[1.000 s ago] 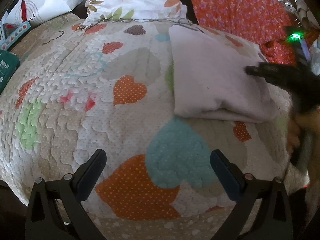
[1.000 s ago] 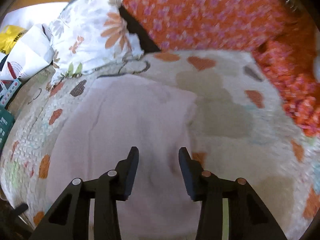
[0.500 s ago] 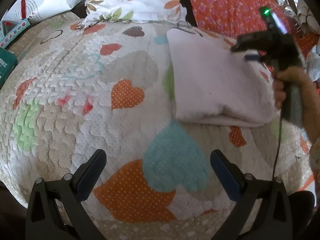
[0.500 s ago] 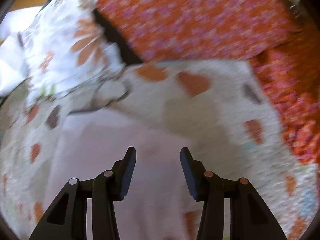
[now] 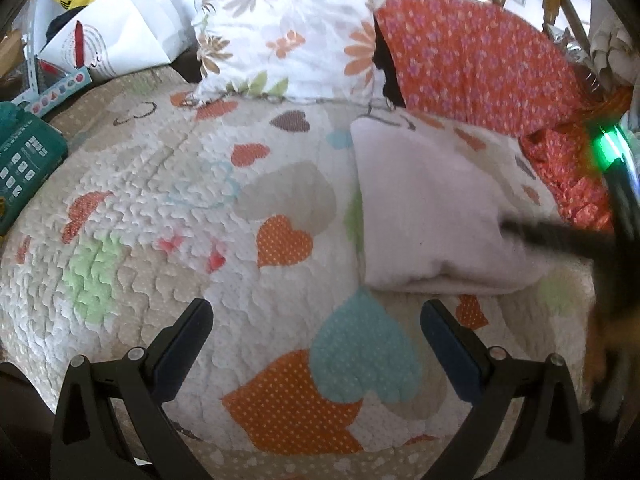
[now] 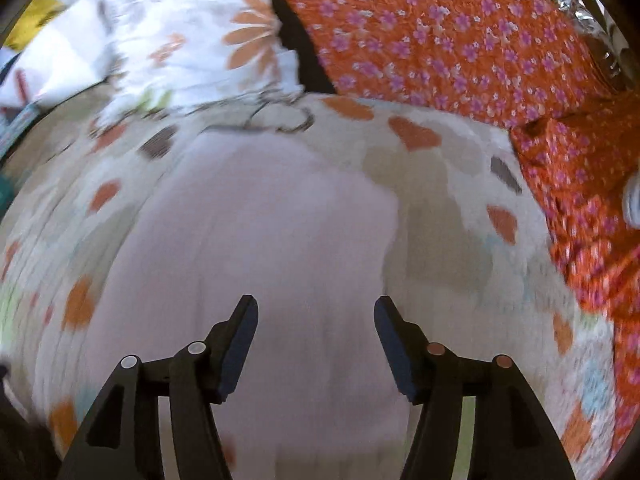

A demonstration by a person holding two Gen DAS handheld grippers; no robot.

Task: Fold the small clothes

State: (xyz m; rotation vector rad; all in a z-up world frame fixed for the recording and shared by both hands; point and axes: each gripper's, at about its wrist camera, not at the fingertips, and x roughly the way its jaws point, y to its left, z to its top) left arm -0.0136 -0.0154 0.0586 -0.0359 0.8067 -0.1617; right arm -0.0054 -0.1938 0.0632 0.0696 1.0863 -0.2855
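Observation:
A folded pale pink garment (image 5: 432, 208) lies on the heart-patterned quilt (image 5: 200, 216), right of centre in the left wrist view. My left gripper (image 5: 316, 320) is open and empty over the quilt, in front of and left of the garment. My right gripper (image 6: 316, 320) is open and empty, low over the garment (image 6: 260, 248), which fills the middle of the blurred right wrist view. The right gripper also shows as a dark blur over the garment's right edge in the left wrist view (image 5: 560, 236).
A white floral pillow (image 5: 288, 32) and an orange flowered pillow (image 5: 476, 56) lie at the head of the bed. White bags (image 5: 112, 36) and a teal box (image 5: 24, 160) sit at the left edge. Orange flowered cloth (image 6: 592, 216) lies at the right.
My right gripper has opened wider and come back down over the garment after swinging up toward the pillows. My left gripper has stayed open in place.

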